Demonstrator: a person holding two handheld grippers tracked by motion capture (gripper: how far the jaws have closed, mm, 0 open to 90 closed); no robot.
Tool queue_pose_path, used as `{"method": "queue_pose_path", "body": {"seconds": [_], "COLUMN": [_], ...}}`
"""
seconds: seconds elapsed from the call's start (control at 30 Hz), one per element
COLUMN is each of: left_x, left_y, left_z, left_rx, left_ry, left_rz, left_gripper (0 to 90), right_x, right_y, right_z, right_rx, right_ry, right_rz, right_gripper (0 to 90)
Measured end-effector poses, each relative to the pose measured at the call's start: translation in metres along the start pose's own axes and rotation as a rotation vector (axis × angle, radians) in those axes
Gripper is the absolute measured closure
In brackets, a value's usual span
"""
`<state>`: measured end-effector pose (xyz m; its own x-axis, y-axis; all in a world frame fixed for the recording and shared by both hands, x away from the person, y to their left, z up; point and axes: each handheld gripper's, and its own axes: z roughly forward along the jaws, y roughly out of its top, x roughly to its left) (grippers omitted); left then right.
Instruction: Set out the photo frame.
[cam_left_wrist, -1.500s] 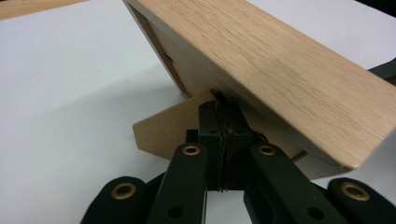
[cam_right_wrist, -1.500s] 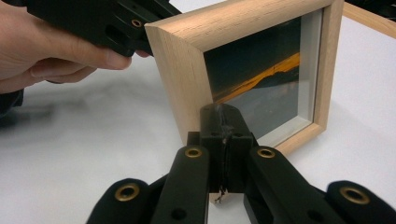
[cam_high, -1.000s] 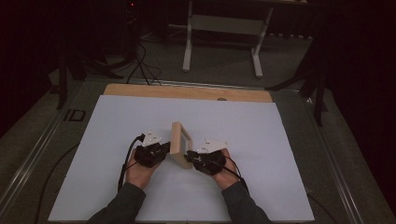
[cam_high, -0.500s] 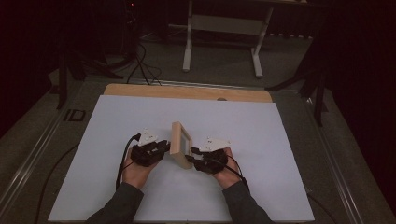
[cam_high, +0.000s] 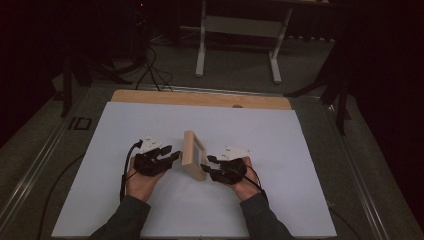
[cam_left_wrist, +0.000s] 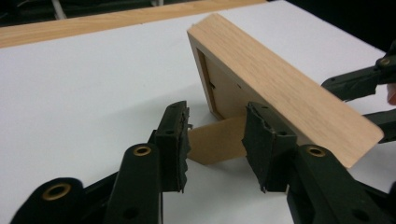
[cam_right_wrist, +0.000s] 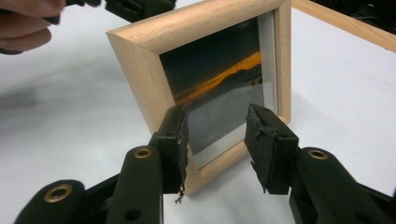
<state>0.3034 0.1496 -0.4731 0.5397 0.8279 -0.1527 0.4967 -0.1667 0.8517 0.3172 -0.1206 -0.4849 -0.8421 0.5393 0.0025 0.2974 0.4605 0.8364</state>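
A lab or recording studio is suggested rather than a home. A white sheet is laid flat over a wooden tabletop, of which a bare strip is left showing at the far edge. The surroundings are kept dark, as if curtained off. Grey carpet-like flooring is seen beyond the table, where the metal legs of a white stand are planted. Black cables are trailed across the floor toward dark tripod-like supports. Metal rails are run along the table's sides.
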Motion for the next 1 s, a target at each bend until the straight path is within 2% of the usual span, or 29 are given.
{"method": "queue_pose_path", "body": {"seconds": [0.13,0.4,0.67,1.0], "left_x": [0.002,0.0,-0.01,-0.022], "left_y": [0.002,0.008,0.013,0.015], "left_z": [-0.005,-0.014,-0.017,-0.014], "left_rx": [-0.015,-0.047,-0.058,-0.047], "left_ry": [-0.002,-0.004,-0.027,-0.061], "left_rz": [-0.028,-0.038,-0.015,0.006], "left_gripper": [55.9,51.5,46.7,40.2], "right_x": [-0.001,-0.003,-0.005,-0.006], "right_y": [0.0,0.0,0.0,0.0], "right_z": [-0.001,-0.003,-0.005,-0.005], "right_rx": [-0.001,-0.005,-0.01,-0.013], "right_ry": [-0.003,-0.013,-0.021,-0.023], "right_rz": [0.004,0.005,0.01,0.011], "right_gripper": [58.1,57.8,57.1,56.8]}}
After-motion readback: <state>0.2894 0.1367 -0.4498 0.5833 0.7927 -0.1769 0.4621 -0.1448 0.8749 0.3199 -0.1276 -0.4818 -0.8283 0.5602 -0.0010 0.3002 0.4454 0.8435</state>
